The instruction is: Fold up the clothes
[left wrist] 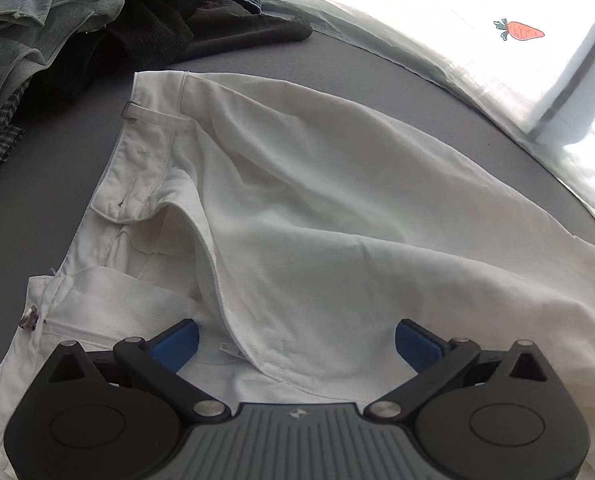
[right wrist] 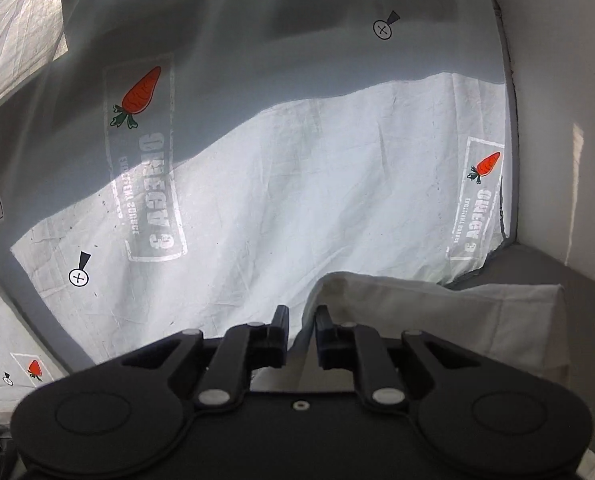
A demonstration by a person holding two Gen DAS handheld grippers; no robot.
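The white trousers (left wrist: 297,208) lie spread on a grey surface (left wrist: 57,200), which may be a table or a mattress, I cannot tell which; their waistband with a belt loop (left wrist: 131,110) runs along the left side of the left wrist view, a metal button (left wrist: 28,317) shows at the lower left edge, and one layer of cloth is folded over the other towards the right. The left tongs (left wrist: 296,345) hang just above the trousers with their blue pads (left wrist: 177,344) spread wide apart and nothing between them. In the right wrist view, a fold of the same white cloth (right wrist: 437,312) rises in front of the right tongs (right wrist: 300,334), whose black fingers (right wrist: 277,332) stand close together with a narrow gap; the cloth's edge runs down into that gap, so they seem to pinch it. Behind the trousers, at the far left, sits a pile of other clothes (left wrist: 97,12): pale grey-green, black, denim and checked pieces. Beyond the grey surface hangs a pale sheet (right wrist: 257,200) printed with carrots (right wrist: 139,94) and mirrored lettering, beside a white wall (right wrist: 557,100).
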